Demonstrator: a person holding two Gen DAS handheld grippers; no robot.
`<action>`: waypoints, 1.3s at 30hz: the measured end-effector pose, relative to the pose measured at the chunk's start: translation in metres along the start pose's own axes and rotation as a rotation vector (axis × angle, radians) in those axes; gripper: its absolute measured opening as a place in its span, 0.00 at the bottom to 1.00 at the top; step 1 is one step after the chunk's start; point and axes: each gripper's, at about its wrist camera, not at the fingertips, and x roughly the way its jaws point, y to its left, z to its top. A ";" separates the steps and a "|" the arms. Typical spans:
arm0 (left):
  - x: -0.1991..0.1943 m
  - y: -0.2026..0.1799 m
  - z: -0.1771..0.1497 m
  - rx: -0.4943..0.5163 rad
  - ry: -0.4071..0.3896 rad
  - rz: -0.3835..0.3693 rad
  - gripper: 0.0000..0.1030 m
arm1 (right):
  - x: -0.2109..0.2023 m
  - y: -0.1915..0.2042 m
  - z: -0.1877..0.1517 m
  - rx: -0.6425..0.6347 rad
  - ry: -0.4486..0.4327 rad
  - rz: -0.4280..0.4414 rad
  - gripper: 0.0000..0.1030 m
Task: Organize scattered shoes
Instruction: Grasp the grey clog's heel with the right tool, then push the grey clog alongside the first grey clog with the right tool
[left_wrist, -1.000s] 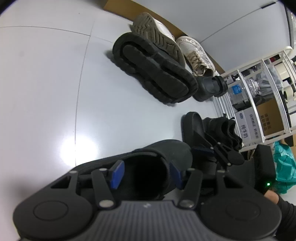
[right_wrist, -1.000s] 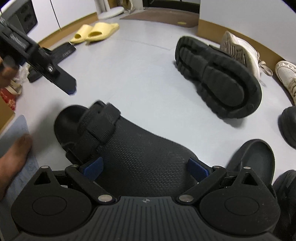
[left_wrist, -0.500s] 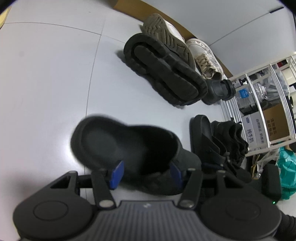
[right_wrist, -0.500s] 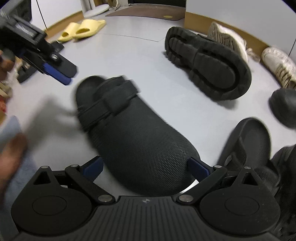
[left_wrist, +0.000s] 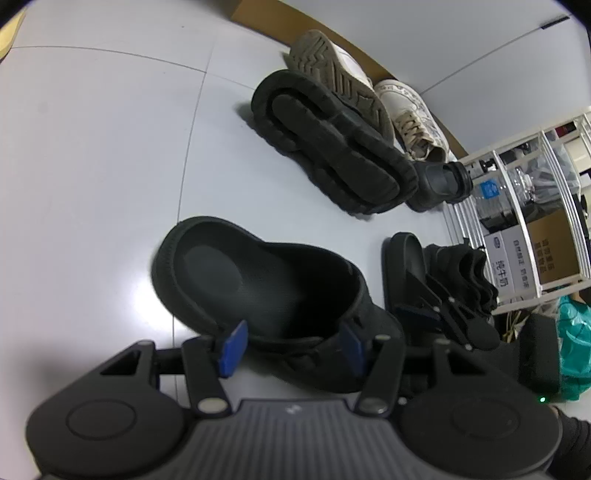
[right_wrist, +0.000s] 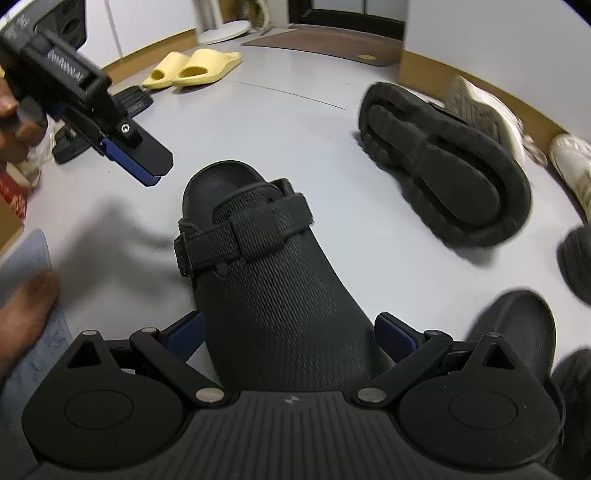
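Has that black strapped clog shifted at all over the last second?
Yes. In the left wrist view the black clog slid out from under the camera toward the overturned chunky shoe, heel leading.

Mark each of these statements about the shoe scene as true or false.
1. The black textured clog with a strap rests on its sole on the grey floor. True.
2. The big black chunky-soled shoe stands upright. False: it is tipped over, with its tread showing.
3. Two yellow foam slides lie side by side near the wall. True.
4. The left gripper is clamped on the clog. False: in the right wrist view it hovers apart from the clog, off to the clog's left in the picture.
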 end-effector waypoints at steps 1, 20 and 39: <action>0.000 0.000 0.000 0.000 0.000 0.000 0.56 | 0.004 0.000 0.001 -0.003 0.008 0.002 0.97; -0.001 0.003 0.001 -0.010 0.000 0.003 0.57 | -0.003 -0.004 0.005 0.169 0.034 0.016 0.94; 0.004 0.002 0.002 -0.001 -0.003 -0.009 0.58 | 0.021 -0.014 0.001 0.397 0.076 -0.073 0.88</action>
